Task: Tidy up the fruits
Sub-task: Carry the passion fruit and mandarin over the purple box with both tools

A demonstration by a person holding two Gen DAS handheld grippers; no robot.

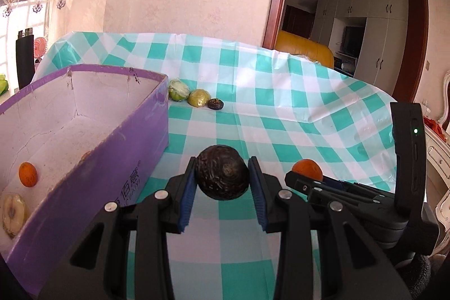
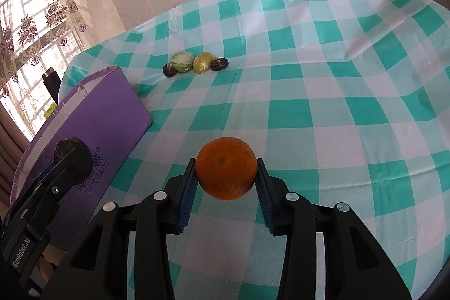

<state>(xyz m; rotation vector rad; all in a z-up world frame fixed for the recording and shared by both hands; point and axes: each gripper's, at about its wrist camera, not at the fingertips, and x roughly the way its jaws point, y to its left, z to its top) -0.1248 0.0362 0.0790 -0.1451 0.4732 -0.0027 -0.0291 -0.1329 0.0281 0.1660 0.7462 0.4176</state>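
My left gripper is shut on a dark round fruit, held above the checked tablecloth just right of the purple box. My right gripper is shut on an orange; it shows in the left wrist view to the right of my left gripper. The left gripper with the dark fruit shows at the left of the right wrist view, by the box. Inside the box lie a small orange fruit and a pale cut fruit.
Far on the table lie a wrapped green fruit, a wrapped yellow fruit and two small dark fruits. The teal checked cloth has creases at the right. A wall stands behind, a doorway at the back right.
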